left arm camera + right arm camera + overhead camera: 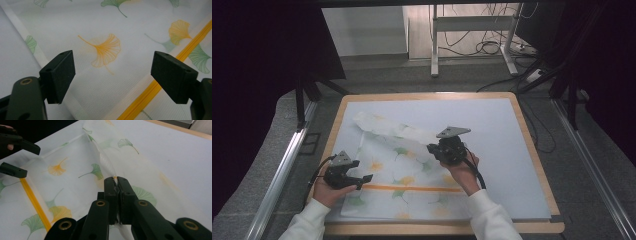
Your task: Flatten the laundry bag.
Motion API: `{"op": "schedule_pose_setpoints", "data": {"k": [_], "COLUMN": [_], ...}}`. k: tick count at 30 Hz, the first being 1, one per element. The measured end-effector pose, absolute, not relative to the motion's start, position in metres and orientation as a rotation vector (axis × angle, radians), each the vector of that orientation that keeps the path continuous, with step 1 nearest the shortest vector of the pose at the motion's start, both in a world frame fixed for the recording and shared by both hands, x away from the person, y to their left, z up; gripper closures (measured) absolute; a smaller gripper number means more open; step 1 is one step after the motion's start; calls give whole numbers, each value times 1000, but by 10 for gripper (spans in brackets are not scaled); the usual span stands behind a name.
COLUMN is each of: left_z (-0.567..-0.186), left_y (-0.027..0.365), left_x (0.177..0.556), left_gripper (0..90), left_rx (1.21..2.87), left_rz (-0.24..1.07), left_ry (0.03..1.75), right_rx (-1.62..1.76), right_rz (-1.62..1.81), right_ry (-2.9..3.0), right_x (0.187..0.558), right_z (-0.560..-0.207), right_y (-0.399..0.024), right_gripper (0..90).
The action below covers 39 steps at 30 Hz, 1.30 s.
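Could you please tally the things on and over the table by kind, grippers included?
Grippers: 2, the left gripper open over the cloth, the right gripper shut on a pinched fold of it.
Ginkgo-leaf printed cloths with an orange stripe: 1.
Pale mats on the wooden table: 1.
Total: 4.

Bare mat (492, 130) right of cloth (412, 175) — open passage, raised fold (387, 127) blocks far-left corner.

The cloth (75, 177) runs off the right gripper view's lower edge — its pinched fold hidden between the fingers (111, 192).
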<state>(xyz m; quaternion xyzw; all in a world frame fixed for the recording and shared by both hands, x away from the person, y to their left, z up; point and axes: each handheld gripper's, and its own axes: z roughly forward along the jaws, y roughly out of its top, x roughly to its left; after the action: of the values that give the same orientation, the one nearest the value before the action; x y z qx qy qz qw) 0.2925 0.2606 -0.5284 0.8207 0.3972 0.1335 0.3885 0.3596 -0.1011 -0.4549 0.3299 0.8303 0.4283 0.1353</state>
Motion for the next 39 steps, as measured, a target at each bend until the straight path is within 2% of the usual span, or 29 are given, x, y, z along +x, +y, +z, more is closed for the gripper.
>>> {"op": "schedule_pose_setpoints", "data": {"k": [39], "left_z": [-528], "left_y": [260], "left_x": [292], "left_gripper": [193], "left_rx": [2079], "left_rz": [329], "left_ry": [1010], "right_rx": [1101], "right_rz": [1212], "right_ry": [2308], "right_x": [423], "right_z": [-448], "right_y": [-131], "right_gripper": [862]}}
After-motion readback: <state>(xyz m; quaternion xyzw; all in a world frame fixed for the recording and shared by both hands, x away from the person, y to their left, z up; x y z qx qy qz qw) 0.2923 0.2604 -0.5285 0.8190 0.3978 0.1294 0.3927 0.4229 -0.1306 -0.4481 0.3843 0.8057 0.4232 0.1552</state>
